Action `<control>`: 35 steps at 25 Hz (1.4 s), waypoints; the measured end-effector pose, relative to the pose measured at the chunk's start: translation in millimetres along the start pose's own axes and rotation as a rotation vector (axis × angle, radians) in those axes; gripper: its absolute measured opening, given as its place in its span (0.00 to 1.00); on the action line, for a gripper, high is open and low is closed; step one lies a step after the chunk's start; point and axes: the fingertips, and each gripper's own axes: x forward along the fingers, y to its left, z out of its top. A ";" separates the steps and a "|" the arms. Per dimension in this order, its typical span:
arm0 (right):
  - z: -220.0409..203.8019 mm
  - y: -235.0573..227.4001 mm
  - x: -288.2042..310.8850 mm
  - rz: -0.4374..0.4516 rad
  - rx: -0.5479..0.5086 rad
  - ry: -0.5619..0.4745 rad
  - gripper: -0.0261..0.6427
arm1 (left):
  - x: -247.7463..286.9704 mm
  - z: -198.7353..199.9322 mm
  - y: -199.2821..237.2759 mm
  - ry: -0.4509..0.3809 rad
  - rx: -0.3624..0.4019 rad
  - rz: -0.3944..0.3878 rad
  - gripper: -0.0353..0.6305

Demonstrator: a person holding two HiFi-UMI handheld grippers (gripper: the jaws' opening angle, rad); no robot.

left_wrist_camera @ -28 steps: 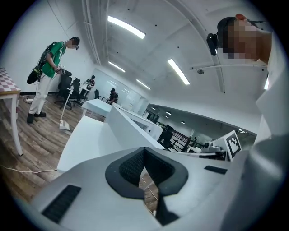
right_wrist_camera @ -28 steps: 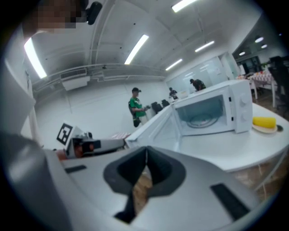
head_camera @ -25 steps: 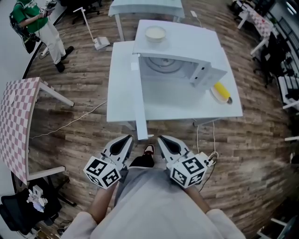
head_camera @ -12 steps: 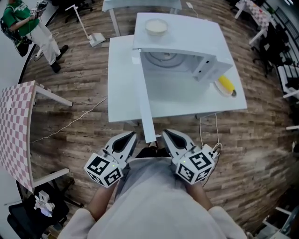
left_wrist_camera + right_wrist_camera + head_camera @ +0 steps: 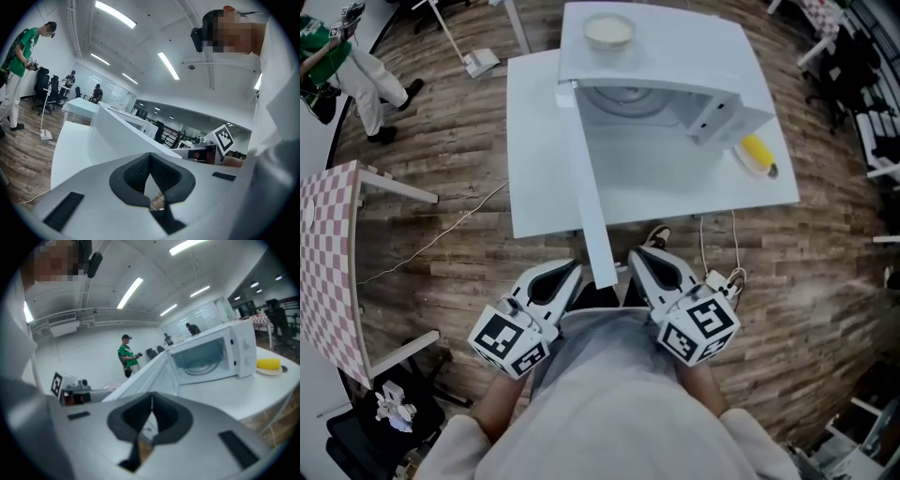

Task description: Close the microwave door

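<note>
Head view, door [image 5: 587, 197] open, left gripper [image 5: 566, 273], right gripper [image 5: 637, 255] seemingly closed

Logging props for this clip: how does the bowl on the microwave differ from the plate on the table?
Place: the bowl sits on top of the microwave, while the plate lies on the table by the microwave's control-panel side.
Contents: the bowl shows only a pale cream inside, while the plate carries a yellow item, possibly corn.
Both are round, pale dishes.
</note>
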 end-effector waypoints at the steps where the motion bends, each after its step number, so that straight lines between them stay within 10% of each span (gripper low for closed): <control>1: 1.9 -1.9 1.0 -0.002 -0.002 -0.001 0.07 | 1.3 0.9 0.0 0.000 0.000 -0.007 0.08; 35: 12.1 -12.8 -0.1 -0.033 -0.007 -0.019 0.07 | 19.0 0.1 -8.4 0.029 -0.049 -0.091 0.08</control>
